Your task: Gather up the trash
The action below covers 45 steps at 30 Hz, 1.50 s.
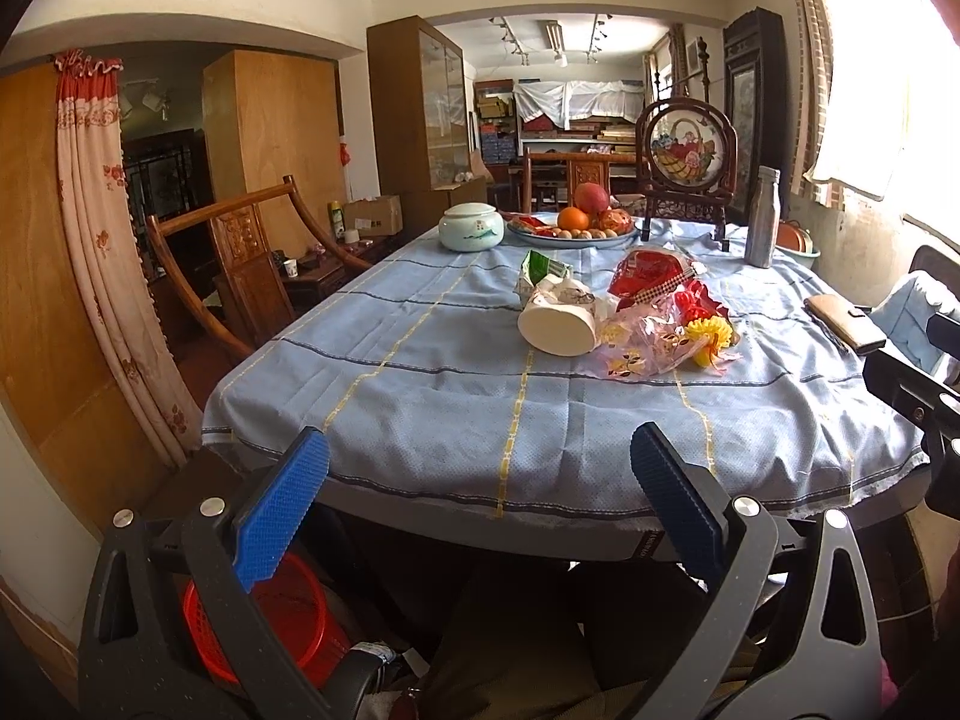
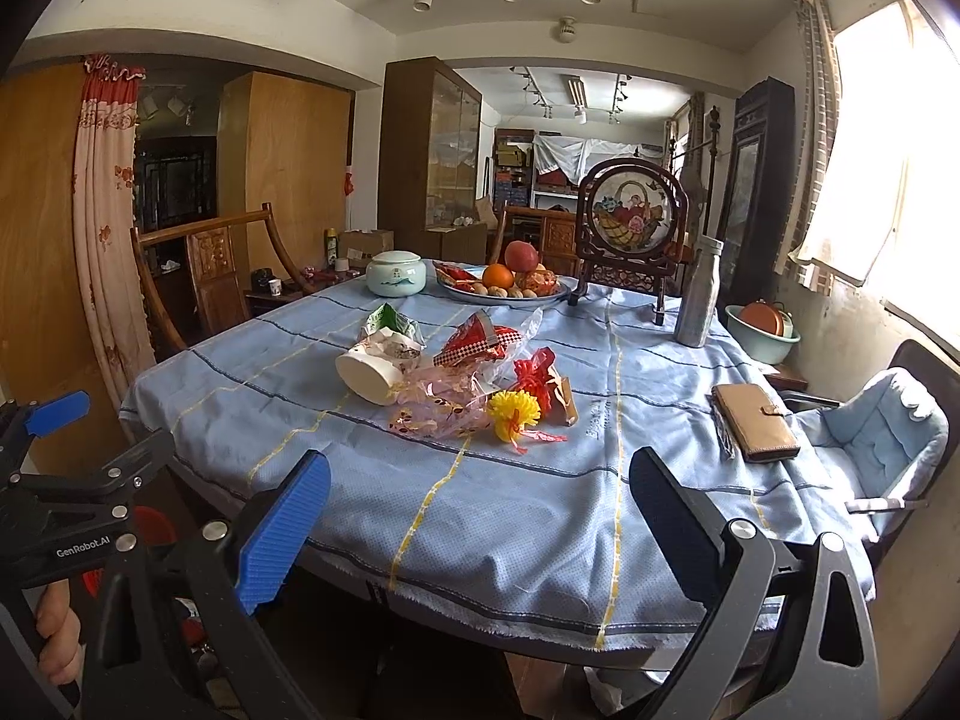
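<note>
A heap of trash lies mid-table on the blue checked cloth (image 1: pixel 420 396): a tipped white paper cup (image 1: pixel 558 327) (image 2: pixel 367 377), a green wrapper (image 1: pixel 540 269) (image 2: pixel 389 321), a red wrapper (image 1: pixel 651 273) (image 2: pixel 480 342), clear floral plastic (image 1: pixel 645 351) (image 2: pixel 441 405) and a yellow-and-red ribbon flower (image 1: pixel 708 336) (image 2: pixel 515 411). My left gripper (image 1: pixel 480 495) is open and empty at the table's near edge, short of the trash. My right gripper (image 2: pixel 480 525) is open and empty over the near edge. A red basket (image 1: pixel 282 618) sits on the floor under the left gripper.
At the back stand a ceramic jar (image 1: pixel 471 228), a fruit plate (image 1: pixel 573 231), a framed embroidery stand (image 1: pixel 687 165) and a metal bottle (image 1: pixel 763 216). A tan wallet (image 2: pixel 757 423) lies at the right. Wooden chairs (image 1: pixel 240 252) and a cushioned chair (image 2: pixel 882 444) flank the table.
</note>
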Each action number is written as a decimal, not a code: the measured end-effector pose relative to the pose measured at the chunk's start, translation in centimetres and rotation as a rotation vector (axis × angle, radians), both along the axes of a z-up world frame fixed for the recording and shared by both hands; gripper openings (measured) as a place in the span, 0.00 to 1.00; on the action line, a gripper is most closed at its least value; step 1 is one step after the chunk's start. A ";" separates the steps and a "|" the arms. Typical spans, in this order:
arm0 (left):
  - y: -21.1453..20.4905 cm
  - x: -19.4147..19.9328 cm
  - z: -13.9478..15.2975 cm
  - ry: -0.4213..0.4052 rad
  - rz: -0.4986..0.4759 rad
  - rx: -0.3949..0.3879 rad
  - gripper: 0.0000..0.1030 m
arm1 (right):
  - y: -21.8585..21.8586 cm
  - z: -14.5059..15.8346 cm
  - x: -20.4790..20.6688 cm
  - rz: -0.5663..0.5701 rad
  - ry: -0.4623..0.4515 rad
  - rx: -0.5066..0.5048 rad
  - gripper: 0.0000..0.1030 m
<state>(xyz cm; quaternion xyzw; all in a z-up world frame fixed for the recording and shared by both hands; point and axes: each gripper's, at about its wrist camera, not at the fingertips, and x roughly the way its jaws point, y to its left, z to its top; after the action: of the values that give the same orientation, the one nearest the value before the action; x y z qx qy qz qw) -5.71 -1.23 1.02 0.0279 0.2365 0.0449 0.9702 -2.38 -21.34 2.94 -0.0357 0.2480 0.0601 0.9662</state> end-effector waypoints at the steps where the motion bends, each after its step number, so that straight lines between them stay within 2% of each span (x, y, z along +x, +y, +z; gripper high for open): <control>1: 0.0 0.0 0.0 -0.002 0.002 0.002 0.94 | 0.1 -0.1 0.0 0.000 -0.001 -0.001 0.95; 45: 0.2 -0.4 0.0 -0.008 0.019 0.016 0.94 | 0.1 0.0 -0.4 0.001 -0.004 0.003 0.95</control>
<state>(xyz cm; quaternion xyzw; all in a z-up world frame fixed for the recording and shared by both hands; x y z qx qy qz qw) -6.07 -1.07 1.02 0.0332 0.2326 0.0558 0.9704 -2.74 -21.27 2.98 -0.0343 0.2459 0.0608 0.9668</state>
